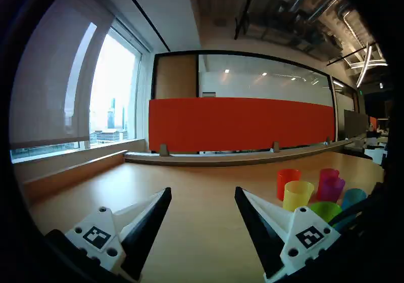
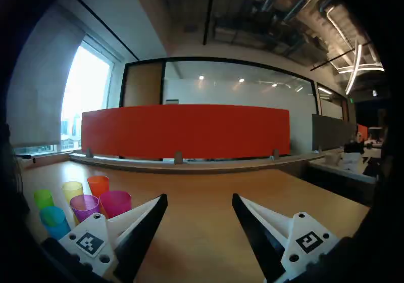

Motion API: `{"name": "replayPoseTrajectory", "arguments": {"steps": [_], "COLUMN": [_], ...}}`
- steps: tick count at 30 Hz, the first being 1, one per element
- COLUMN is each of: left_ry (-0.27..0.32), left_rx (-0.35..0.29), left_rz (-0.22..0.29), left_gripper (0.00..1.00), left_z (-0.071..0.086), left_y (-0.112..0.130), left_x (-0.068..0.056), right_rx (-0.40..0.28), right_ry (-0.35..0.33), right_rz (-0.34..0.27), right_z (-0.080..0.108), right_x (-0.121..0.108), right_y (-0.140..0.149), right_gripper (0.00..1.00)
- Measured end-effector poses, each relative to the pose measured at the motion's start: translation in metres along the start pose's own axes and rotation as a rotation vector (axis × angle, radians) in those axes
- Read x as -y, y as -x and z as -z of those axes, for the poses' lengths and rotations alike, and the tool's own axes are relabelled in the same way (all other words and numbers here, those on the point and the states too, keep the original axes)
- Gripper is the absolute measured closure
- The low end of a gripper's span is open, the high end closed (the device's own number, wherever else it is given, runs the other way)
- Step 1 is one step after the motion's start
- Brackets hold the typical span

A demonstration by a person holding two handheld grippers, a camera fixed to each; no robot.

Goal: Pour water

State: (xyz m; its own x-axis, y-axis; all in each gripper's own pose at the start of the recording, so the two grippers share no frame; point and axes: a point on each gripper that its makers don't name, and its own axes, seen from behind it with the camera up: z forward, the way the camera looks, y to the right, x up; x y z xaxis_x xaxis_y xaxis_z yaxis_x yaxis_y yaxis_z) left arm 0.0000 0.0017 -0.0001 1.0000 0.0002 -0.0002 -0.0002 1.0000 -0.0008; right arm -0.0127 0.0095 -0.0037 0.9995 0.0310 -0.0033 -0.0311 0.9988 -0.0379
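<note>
Several coloured plastic cups stand in a cluster on the wooden table [image 1: 202, 202]. In the left gripper view they are to the right: an orange cup [image 1: 288, 182], a yellow cup [image 1: 297, 194], a magenta cup [image 1: 328, 179], a purple cup [image 1: 333, 188], a green cup [image 1: 324, 211] and a blue cup [image 1: 352, 198]. My left gripper [image 1: 203, 197] is open with nothing between its fingers. In the right gripper view the same cups sit at the lower left: orange cup [image 2: 98, 186], yellow cup [image 2: 72, 190], magenta cup [image 2: 115, 203], purple cup [image 2: 84, 207], green cup [image 2: 43, 199], blue cup [image 2: 54, 221]. My right gripper [image 2: 199, 202] is open and holds nothing.
A red divider panel [image 1: 237, 124] runs along the table's far edge [image 1: 227, 157]. A large window [image 1: 113, 96] and its ledge are on the left. Other desks [image 2: 348, 164] lie off to the right.
</note>
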Motion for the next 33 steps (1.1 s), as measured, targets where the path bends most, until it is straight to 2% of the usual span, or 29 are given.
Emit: {"name": "replayPoseTrajectory", "arguments": {"steps": [33], "left_ry": [0.000], "left_rx": [0.000], "left_rz": [0.000], "left_gripper": [0.07], "left_z": [0.0003], "left_y": [-0.0005], "left_x": [-0.0002], "right_rx": [0.003], "right_ry": [-0.014], "right_rz": [-0.001], "right_z": [0.0001], "right_x": [0.0021], "right_y": [0.0017], "right_gripper": [0.00]}}
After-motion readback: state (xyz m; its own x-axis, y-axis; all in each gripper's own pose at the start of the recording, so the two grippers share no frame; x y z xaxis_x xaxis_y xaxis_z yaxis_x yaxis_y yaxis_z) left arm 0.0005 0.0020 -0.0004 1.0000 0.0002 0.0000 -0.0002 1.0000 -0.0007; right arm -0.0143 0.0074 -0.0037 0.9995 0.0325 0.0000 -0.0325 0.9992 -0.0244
